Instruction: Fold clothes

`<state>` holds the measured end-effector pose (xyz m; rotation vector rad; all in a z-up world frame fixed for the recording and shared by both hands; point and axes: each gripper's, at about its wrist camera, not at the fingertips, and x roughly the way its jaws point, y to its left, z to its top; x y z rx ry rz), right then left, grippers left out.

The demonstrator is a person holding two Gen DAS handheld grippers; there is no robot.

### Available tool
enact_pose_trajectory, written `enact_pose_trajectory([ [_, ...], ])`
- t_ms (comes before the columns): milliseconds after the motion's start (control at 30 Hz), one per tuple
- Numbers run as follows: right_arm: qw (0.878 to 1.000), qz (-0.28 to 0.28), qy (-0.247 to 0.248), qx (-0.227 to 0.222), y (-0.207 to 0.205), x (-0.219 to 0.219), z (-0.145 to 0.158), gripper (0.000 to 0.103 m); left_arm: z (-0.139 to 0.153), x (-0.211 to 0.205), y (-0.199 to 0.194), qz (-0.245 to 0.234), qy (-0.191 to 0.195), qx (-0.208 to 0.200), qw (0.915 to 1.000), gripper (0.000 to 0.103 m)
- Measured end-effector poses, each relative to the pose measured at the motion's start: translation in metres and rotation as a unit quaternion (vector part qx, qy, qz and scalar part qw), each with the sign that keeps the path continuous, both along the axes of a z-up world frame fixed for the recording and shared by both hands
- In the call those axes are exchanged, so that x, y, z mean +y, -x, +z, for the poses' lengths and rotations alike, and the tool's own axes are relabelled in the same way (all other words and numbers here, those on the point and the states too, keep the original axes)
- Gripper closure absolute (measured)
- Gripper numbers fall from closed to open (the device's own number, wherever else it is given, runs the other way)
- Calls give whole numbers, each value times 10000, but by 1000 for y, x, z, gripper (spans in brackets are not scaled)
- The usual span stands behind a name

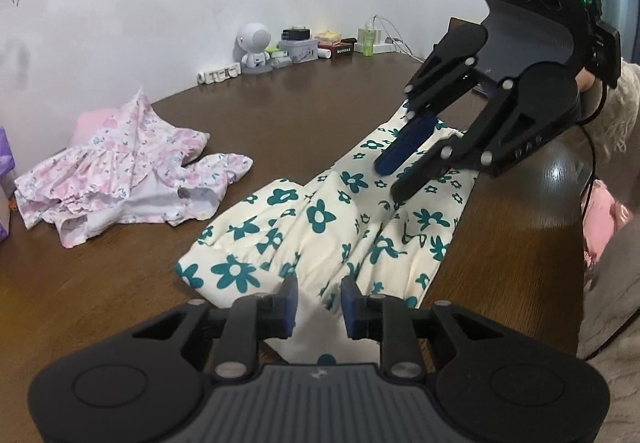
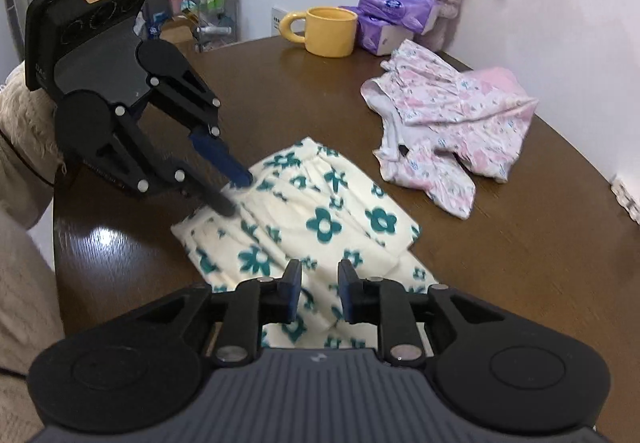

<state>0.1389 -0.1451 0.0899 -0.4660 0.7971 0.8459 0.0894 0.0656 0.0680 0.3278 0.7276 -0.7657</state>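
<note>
- A cream garment with teal flowers point(image 1: 320, 219) lay partly folded on the dark wooden surface point(image 1: 120, 283), near the edge closest to the person, its layers bunched into soft ridges
- The left gripper point(image 1: 319, 307) hung low over the near end of that garment, its jaws parted by a narrow gap with cloth visible below and between the blue pads point(image 1: 289, 303); whether the pads touched the fabric could not be told
- Seen from the right wrist camera, the left gripper point(image 2: 240, 191) pointed down at a slant, its fingertips resting on or just above the far edge of the flowered cloth, jaws apart
- The right gripper point(image 2: 319, 293) hovered over the opposite end of the same garment, jaws likewise a little apart and clamped on nothing
- From the left wrist camera, the right gripper point(image 1: 390, 179) angled down onto the cloth with one blue finger and one black finger spread slightly
- A pink floral garment point(image 1: 128, 171) lay crumpled on the surface well apart from the flowered one
- Further off stood a yellow mug point(image 2: 330, 31) beside a purple tissue pack point(image 2: 394, 9), and a small white robot figure point(image 1: 254, 47) among clutter by the wall
</note>
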Motion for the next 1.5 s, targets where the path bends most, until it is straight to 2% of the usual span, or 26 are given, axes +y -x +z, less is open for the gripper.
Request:
enact_pose_trajectory([
  [67,9998,173,8,105,-6,9,-9,74,-2,-3,-4,-11,-35,36,10000,83],
  [167,9985,361,383,174,-5,22,-30,74,-5,-3,-6,-11,-40,68,10000,83],
  [233,9970,375,568,374,-8,24,-43,77,-2,-1,-4,-2,-5,48,10000,82],
  [333,9979,364,324,416,-13,13,-31,76,4,2,1,13,65,-74,10000,79],
  [400,9995,255,121,162,-24,4,-14,75,8,3,2,18,130,-120,9998,78],
  [467,9994,223,245,-34,-39,5,-9,73,9,2,1,7,117,-125,9999,78],
  [567,9977,482,478,69,-69,15,-20,61,5,-1,-2,-19,59,-41,10000,78],
  [633,9958,680,598,141,-86,22,-29,47,3,-2,-3,-38,35,-1,10000,78],
  [800,9911,1102,474,569,-120,25,-38,32,3,-2,-5,-82,23,1,10000,78],
  [867,9884,1226,475,762,-127,28,-41,32,2,-3,-4,-88,6,-4,10000,78],
  [900,9865,1293,475,881,-130,29,-43,37,2,-3,-4,-90,-2,-6,10000,77],
  [933,9846,1359,476,989,-133,30,-44,59,1,-3,-3,-86,-2,-5,10000,77],
  [967,9838,1419,488,981,-129,30,-43,74,1,-3,-3,-79,1,-3,10000,77],
  [1000,9829,1480,501,974,-126,30,-41,94,1,-3,-3,-71,5,-1,10000,77],
  [1067,9812,1592,527,961,-120,30,-39,96,1,-3,-2,-57,2,6,10000,77],
  [1233,9826,1380,654,1055,-116,15,-43,97,-2,-2,0,-20,-4,53,10000,77],
  [1400,9851,1297,532,994,-109,5,-47,98,6,6,-2,117,241,44,9996,77],
  [1500,9847,1359,629,896,-105,4,-46,99,15,13,-4,262,415,-68,9988,76],
])
